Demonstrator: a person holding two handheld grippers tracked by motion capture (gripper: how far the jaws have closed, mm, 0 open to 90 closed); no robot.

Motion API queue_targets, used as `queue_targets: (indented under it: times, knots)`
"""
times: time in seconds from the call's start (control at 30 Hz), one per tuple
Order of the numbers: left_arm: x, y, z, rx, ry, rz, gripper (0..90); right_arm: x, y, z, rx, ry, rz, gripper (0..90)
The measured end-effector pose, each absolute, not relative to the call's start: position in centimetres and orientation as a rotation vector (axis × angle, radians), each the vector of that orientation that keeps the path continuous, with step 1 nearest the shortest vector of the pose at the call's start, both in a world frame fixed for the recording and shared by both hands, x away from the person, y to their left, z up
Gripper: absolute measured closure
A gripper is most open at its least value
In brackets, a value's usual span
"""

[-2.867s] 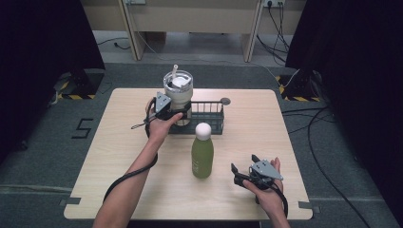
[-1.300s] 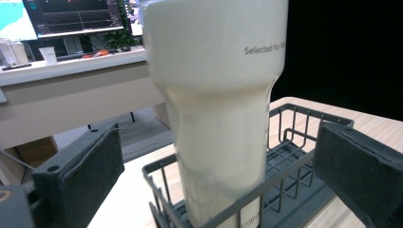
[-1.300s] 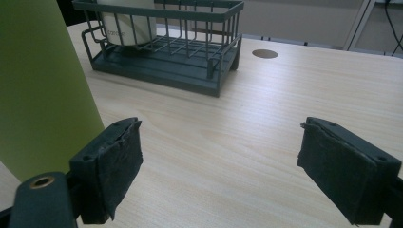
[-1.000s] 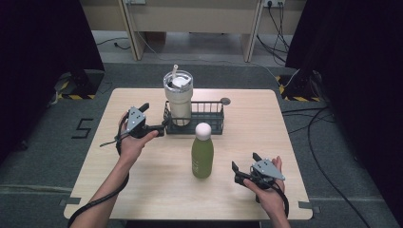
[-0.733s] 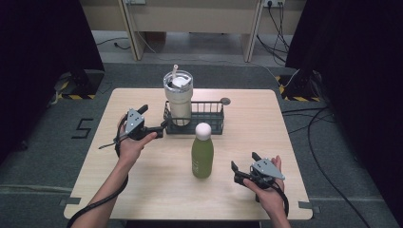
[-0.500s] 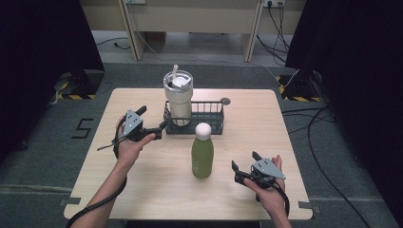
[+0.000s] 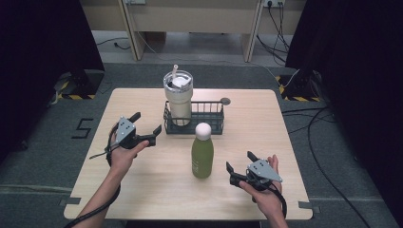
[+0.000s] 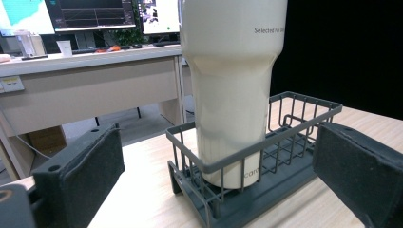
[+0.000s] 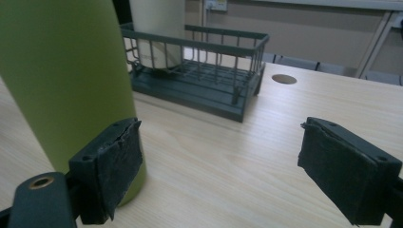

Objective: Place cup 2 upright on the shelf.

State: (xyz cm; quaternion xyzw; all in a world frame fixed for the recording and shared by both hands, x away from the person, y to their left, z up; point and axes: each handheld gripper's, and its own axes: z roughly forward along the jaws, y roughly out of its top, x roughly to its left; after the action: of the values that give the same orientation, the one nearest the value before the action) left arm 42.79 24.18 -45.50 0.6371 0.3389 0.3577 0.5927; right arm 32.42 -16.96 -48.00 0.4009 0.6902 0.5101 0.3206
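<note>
left gripper (image 7: 146, 128) withdrawn, tumbler (image 8: 233, 85) top cropped

Even, bright overhead light on the table (image 7: 142, 102), soft shadows, dark surroundings, slightly blurred close foreground.

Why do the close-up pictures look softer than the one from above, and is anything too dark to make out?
High view: evenly lit, table sharp, but both sides fall into black. Left gripper view: cream tumbler in focus, the near jaws blurred, black backdrop at right. Right gripper view: green bottle looms close and soft, and the basket behind it is a little hazy.
</note>
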Motion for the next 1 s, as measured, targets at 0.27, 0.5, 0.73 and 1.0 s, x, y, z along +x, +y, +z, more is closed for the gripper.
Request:
queue_targets:
  times: [0.27,0.5,0.73,1.0]
  knots:
    - [42.2,24.3,-45.9,1.490,0.790,0.826,2.4,32.3,-15.9,-46.6,1.003,1.808,1.410,11.1]
    - [42.0,24.4,-46.1,1.488,0.799,0.822,2.3,32.5,-14.8,-45.6,0.967,1.808,1.458,10.5]
    - [42.0,24.5,-46.1,1.484,0.801,0.820,2.3,32.6,-13.2,-45.2,0.919,1.835,1.503,9.1]
    - [42.1,24.5,-46.1,1.482,0.803,0.817,2.3,32.6,-11.8,-45.1,0.902,1.847,1.528,6.3]
